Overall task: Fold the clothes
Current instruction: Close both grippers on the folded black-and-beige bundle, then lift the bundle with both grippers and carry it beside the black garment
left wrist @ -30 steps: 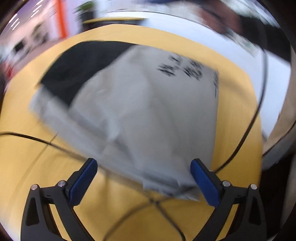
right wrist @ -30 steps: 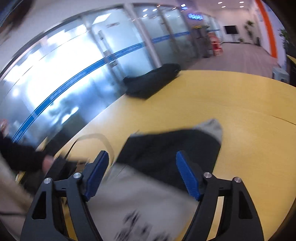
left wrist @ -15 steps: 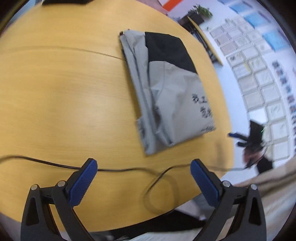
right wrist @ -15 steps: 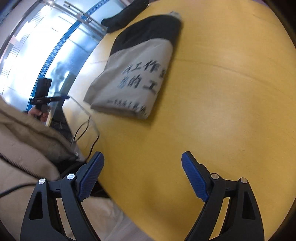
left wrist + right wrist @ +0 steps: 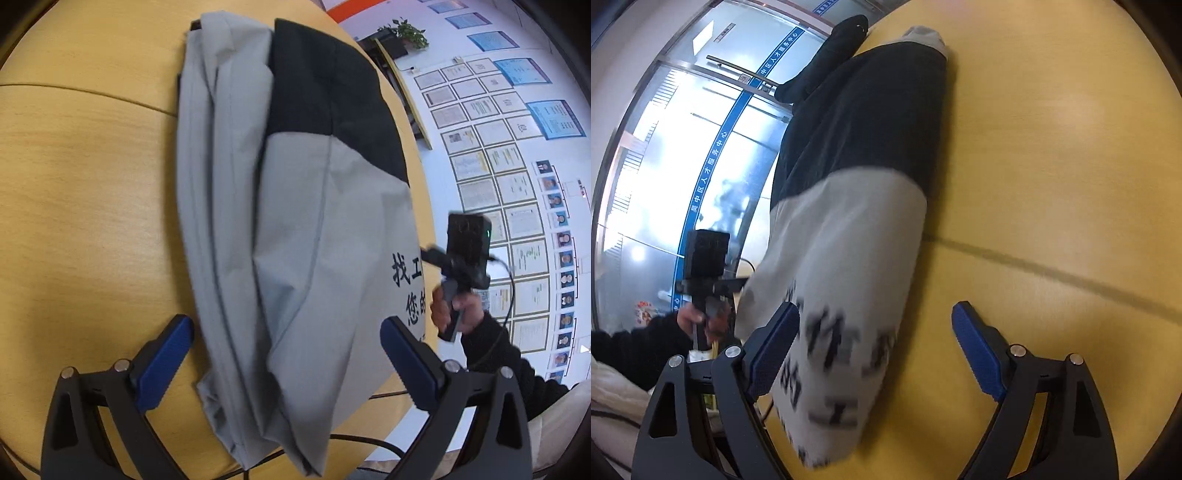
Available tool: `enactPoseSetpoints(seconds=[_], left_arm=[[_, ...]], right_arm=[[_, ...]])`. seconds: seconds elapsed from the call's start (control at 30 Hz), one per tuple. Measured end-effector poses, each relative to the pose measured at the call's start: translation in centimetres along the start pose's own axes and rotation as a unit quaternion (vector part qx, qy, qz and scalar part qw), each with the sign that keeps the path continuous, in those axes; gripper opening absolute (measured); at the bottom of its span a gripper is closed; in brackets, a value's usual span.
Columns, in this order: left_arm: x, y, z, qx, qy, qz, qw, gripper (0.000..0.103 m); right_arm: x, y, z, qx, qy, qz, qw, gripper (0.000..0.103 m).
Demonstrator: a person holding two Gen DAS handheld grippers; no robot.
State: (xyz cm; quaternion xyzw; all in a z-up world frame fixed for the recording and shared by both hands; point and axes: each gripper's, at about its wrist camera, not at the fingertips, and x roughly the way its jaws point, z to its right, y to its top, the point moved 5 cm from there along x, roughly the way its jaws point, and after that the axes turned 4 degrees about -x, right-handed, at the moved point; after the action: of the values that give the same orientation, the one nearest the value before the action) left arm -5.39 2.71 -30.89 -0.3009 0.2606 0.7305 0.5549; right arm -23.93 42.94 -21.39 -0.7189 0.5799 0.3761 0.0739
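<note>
A folded grey and black garment (image 5: 295,229) with black printed characters lies flat on the yellow wooden table (image 5: 81,206). My left gripper (image 5: 286,362) is open and empty, its fingers on either side of the garment's near end, just above it. In the right wrist view the same garment (image 5: 849,240) lies lengthwise. My right gripper (image 5: 875,343) is open and empty, hovering over the printed end, with its left finger (image 5: 775,343) over the cloth and its right finger (image 5: 975,350) over bare table.
A person's hand holds a black camera device (image 5: 467,254) beyond the table edge; it also shows in the right wrist view (image 5: 705,258). A black cable (image 5: 362,439) runs near the table's front edge. A dark garment (image 5: 827,59) lies at the far edge.
Both grippers have moved in close to the garment; it now fills the views and lies between the fingers. The garment itself has not moved.
</note>
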Motion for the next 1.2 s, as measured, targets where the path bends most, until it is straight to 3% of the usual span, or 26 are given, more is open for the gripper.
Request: enactPoseSetpoints(seconds=[0.17,0.23,0.3,0.33,0.4,0.47,0.5,0.53,0.57,0.6,0.67,0.77,0.93,1.03,1.2], left_arm=[[1.5,-0.7,0.6,-0.026,-0.039,0.004,0.9989,0.103],[2.1,-0.8,0.8,-0.04,-0.054,0.005,0.9977,0.103],[2.3,-0.5,0.8,-0.062,-0.071,0.01,0.9955,0.103],[2.4,-0.4,0.8,-0.071,-0.077,0.011,0.9944,0.103],[2.7,-0.4,1.2,-0.061,-0.071,0.009,0.9956,0.103],[3.1,-0.5,1.5,-0.052,-0.064,0.006,0.9966,0.099],[3.2,-0.5,1.6,-0.051,-0.054,0.006,0.9972,0.096],[3.2,-0.5,1.6,-0.052,-0.045,0.005,0.9976,0.085],[3.1,-0.5,1.2,-0.061,-0.043,0.007,0.9972,0.061],[3.0,-0.5,0.8,-0.069,-0.041,0.009,0.9967,0.05],[2.8,-0.6,0.2,-0.085,-0.038,0.012,0.9956,0.041],[2.0,-1.0,0.5,-0.072,-0.037,0.014,0.9966,0.033],[-1.7,-1.3,1.3,-0.06,-0.055,0.027,0.9964,0.028],[-5.8,-0.6,2.1,-0.046,-0.06,0.043,0.9962,0.028],[-15.8,2.7,1.9,-0.013,-0.065,0.094,0.9933,0.028]], right_arm=[[3.7,4.3,-0.2,0.007,0.035,-0.023,0.999,0.088],[5.1,5.4,-0.9,0.002,0.046,-0.034,0.998,0.096],[6.3,6.0,-1.7,-0.013,0.028,-0.043,0.999,0.097],[6.7,6.0,-2.0,-0.022,0.014,-0.045,0.999,0.092],[7.1,5.9,-2.2,-0.031,-0.031,-0.049,0.998,0.062],[7.3,5.5,-2.2,-0.026,-0.057,-0.049,0.997,0.044],[7.4,5.4,-2.3,-0.021,-0.064,-0.047,0.997,0.042],[7.5,5.2,-2.3,-0.016,-0.07,-0.044,0.996,0.037],[7.6,5.0,-2.7,-0.016,-0.078,-0.038,0.996,0.03],[7.2,4.8,-3.5,-0.022,-0.082,-0.026,0.996,0.025],[6.8,4.4,-5.0,-0.031,-0.092,-0.005,0.995,0.018],[6.6,3.4,-7.2,-0.032,-0.109,0.022,0.993,0.016],[6.3,1.8,-12.6,-0.045,-0.112,0.071,0.99,0.014],[6.6,1.9,-17.1,-0.063,-0.112,0.096,0.987,0.014],[8.7,6.0,-25.3,-0.092,-0.089,0.135,0.982,0.014]])
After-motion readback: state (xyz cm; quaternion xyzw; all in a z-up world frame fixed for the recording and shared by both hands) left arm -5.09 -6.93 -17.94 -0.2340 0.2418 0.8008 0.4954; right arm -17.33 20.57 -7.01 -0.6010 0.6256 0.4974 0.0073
